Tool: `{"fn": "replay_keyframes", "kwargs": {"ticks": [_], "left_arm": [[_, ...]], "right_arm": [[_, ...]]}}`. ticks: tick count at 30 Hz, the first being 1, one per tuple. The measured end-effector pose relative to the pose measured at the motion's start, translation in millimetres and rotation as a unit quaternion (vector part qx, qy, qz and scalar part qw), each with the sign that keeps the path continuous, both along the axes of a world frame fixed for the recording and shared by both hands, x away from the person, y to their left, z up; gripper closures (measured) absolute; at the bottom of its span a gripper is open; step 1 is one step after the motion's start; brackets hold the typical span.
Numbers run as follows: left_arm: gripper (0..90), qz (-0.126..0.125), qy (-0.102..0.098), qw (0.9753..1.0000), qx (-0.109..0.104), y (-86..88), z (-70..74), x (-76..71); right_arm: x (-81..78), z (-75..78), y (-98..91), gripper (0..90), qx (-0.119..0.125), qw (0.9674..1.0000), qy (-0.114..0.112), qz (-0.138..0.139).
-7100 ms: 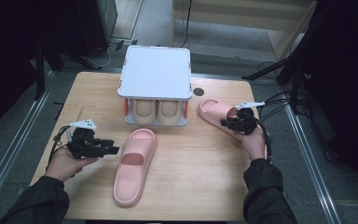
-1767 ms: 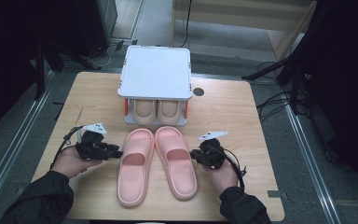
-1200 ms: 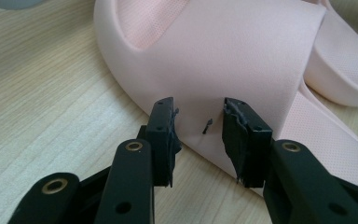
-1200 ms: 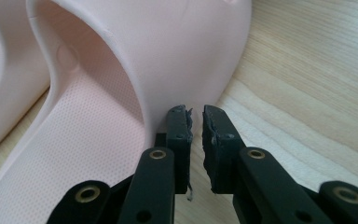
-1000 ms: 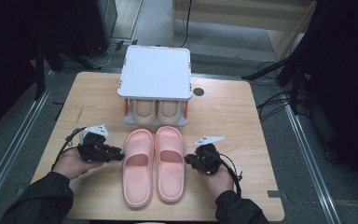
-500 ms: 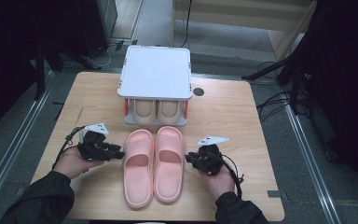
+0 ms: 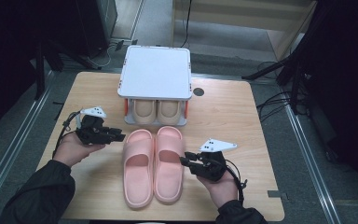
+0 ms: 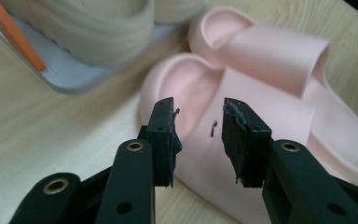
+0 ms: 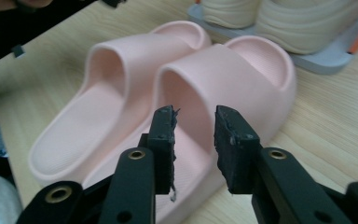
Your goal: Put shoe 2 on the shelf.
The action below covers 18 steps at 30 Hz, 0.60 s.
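Note:
Two pink slippers lie side by side mid-table, toes toward the rack: the left one (image 7: 138, 170) and the right one (image 7: 168, 163). My left gripper (image 7: 120, 136) hovers just left of the left slipper's toe. Its jaws stand apart with nothing between the pads (image 8: 198, 140) and have just closed a little. My right gripper (image 7: 184, 161) hovers just right of the right slipper. Its jaws have just been opening and are clear of the slipper's band (image 9: 214, 70), which shows through the gap (image 9: 193, 135).
A small shoe rack with a white top (image 7: 156, 72) stands at the back centre. A beige pair of slippers (image 7: 157, 110) sits on its lower shelf. A dark round hole (image 7: 198, 91) marks the table right of the rack. Bare wood lies on both sides.
Both hands have lifted and drawn slightly away from the pink pair. The right jaws have spread apart off the right slipper. The slippers lie still, side by side.

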<state>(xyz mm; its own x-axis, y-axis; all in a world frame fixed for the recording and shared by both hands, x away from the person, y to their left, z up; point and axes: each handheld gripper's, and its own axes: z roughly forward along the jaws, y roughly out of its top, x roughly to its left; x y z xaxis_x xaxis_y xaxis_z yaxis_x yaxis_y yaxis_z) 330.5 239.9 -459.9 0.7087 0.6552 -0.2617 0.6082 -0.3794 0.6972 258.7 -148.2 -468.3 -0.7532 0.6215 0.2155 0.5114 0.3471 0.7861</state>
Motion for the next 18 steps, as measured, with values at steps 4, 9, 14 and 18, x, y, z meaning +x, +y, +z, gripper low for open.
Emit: {"fn": "replay_keyframes", "kwargs": {"ticks": [4,9,14,18], "left_arm": [[65.3,-0.002,-0.014,0.9999,-0.005,-3.6,16.8,9.0],[66.4,0.000,-0.023,0.9996,-0.014,-9.0,34.5,22.7],[68.6,-0.010,-0.028,0.9995,-0.011,-19.7,51.5,36.2],[69.3,-0.016,-0.038,0.9991,-0.006,-25.0,62.3,44.1]], "right_arm": [[-7.5,1.2,7.0,64.5,0.005,0.9998,-0.006,0.021],[-11.7,-0.5,17.4,59.0,0.010,0.9994,-0.004,0.033],[-15.6,-3.6,31.0,53.6,0.010,0.9990,-0.004,0.043],[-18.7,-8.6,40.5,50.5,0.012,0.9989,0.000,0.046]]}}
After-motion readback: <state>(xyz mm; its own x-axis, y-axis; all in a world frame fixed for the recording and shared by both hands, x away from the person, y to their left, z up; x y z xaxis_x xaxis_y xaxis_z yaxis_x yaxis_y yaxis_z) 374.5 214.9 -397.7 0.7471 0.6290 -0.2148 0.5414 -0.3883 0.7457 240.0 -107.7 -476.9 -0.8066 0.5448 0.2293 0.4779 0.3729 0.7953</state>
